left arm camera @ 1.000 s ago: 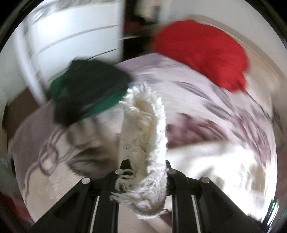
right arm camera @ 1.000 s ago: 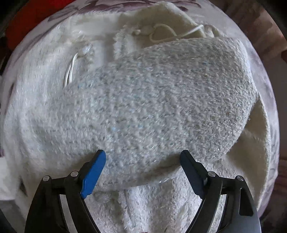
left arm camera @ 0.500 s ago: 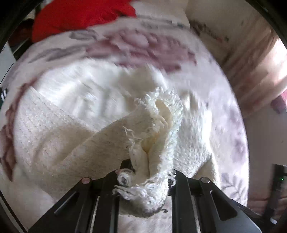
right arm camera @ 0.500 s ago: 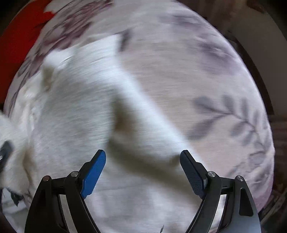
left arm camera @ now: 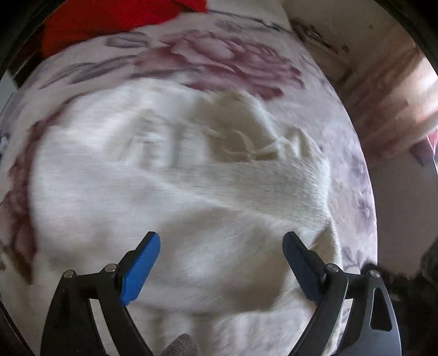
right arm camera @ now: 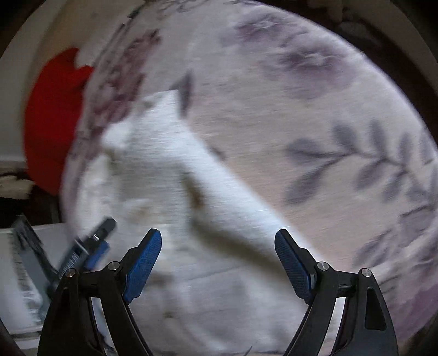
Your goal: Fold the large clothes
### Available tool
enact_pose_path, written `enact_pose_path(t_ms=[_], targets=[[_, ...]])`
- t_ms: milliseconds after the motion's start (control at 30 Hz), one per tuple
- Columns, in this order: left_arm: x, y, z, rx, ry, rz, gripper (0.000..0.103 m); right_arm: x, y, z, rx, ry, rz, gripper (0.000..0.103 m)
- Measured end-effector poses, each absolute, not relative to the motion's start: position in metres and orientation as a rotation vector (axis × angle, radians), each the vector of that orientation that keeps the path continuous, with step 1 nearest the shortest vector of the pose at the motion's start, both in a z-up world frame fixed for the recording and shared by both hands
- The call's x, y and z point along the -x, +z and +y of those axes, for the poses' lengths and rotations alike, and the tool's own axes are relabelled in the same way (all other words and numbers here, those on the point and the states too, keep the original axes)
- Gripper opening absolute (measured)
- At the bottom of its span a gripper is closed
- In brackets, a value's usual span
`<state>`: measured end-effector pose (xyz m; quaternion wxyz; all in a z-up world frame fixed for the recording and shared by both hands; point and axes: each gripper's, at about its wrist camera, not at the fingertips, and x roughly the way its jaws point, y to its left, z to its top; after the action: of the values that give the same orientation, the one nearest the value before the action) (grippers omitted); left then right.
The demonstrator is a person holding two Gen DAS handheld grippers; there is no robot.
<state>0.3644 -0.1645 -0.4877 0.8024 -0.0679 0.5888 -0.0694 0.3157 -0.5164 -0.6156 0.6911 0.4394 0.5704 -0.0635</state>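
Note:
A large cream knitted garment (left arm camera: 175, 175) lies folded on a floral bedspread (left arm camera: 219, 60). It also shows in the right wrist view (right arm camera: 169, 191), blurred by motion. My left gripper (left arm camera: 221, 263) is open and empty, just above the garment's near part. My right gripper (right arm camera: 218, 260) is open and empty, over the garment's right edge. The left gripper (right arm camera: 90, 246) shows at the lower left of the right wrist view.
A red garment (left arm camera: 109, 22) lies at the far end of the bed; it also shows in the right wrist view (right arm camera: 52, 115). A wall and curtain (left arm camera: 388, 95) stand to the right. The bedspread (right arm camera: 328, 137) stretches right of the cream garment.
My left gripper has let go of the fringed cream edge and opened; the garment now lies flat. My right gripper has stayed open and swung a little further to the right.

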Motion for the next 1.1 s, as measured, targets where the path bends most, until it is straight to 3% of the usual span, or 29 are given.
enact_pose_path(t_ms=[300,400,667,867,967,1067,1100], targets=[[-0.334,-0.489,0.011,0.118,0.305,1.229,0.091,-0.394,-0.647,-0.37,-0.886,0.086,1.42,0.085],[-0.339,-0.502,0.039,0.156,0.358,1.259,0.091,-0.406,-0.638,-0.34,-0.735,0.075,1.435,0.006],[-0.4,-0.503,0.035,0.097,0.295,1.196,0.091,-0.405,-0.572,-0.407,-0.697,-0.083,1.288,0.006],[-0.45,-0.577,0.022,-0.112,0.309,1.304,0.094,-0.444,-0.617,-0.404,-0.587,-0.11,1.351,0.006],[-0.45,-0.574,0.024,-0.113,0.284,1.309,0.093,-0.461,-0.647,-0.392,-0.502,-0.102,1.454,0.006],[-0.442,-0.536,0.022,-0.106,0.24,1.249,0.093,-0.453,-0.634,-0.403,-0.61,-0.089,1.463,0.013],[-0.44,-0.52,0.02,-0.123,0.222,1.221,0.093,-0.449,-0.626,-0.409,-0.642,-0.089,1.449,0.023]])
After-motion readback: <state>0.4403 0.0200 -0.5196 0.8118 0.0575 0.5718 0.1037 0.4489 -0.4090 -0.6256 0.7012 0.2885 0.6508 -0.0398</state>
